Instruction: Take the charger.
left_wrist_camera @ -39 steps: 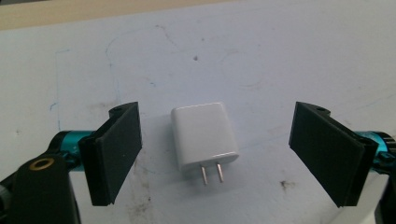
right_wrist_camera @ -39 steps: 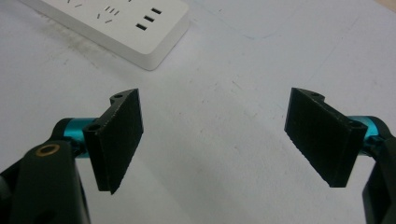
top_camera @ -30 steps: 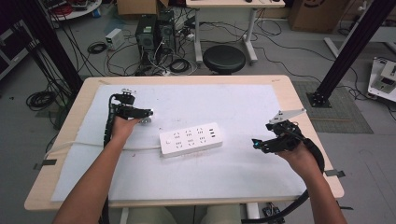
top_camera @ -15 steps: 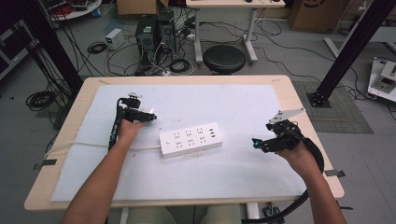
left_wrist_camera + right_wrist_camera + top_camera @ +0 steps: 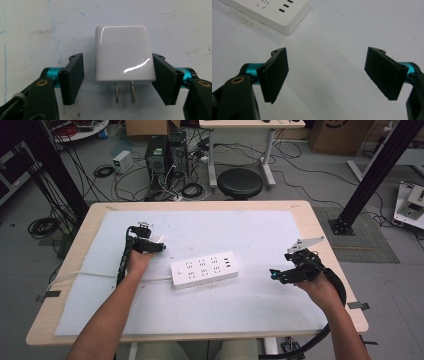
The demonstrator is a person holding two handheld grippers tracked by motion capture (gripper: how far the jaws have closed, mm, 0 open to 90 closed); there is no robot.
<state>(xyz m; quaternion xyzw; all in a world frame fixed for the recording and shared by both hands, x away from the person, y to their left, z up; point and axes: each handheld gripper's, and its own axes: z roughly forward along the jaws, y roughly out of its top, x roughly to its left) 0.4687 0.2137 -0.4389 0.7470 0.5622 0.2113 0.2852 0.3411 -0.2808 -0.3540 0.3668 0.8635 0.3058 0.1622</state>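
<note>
A white plug adapter (image 5: pixel 122 50) lies flat on the white mat, its two metal prongs pointing toward my left gripper's camera. My left gripper (image 5: pixel 117 56) straddles it, and its jaws have just been closing. The right pad (image 5: pixel 163 77) is at the adapter's edge, while a narrow gap remains at the left pad (image 5: pixel 73 75). In the high view this left gripper (image 5: pixel 155 246) is left of the white power strip (image 5: pixel 202 269), with the adapter (image 5: pixel 159 240) at its tip. My right gripper (image 5: pixel 276 274) hovers open and empty to the right of the strip.
The power strip's corner (image 5: pixel 274 10) lies beyond my right gripper (image 5: pixel 327 51). Its white cable (image 5: pixel 85 275) runs off the table's left edge. A white mat (image 5: pixel 240 315) covers the wooden table (image 5: pixel 325 235). On the floor behind the table are a black stool (image 5: pixel 240 182), computer towers and cables.
My left hand and gripper have shifted slightly to the right, onto the adapter. The right hand and the power strip have stayed where they were.
</note>
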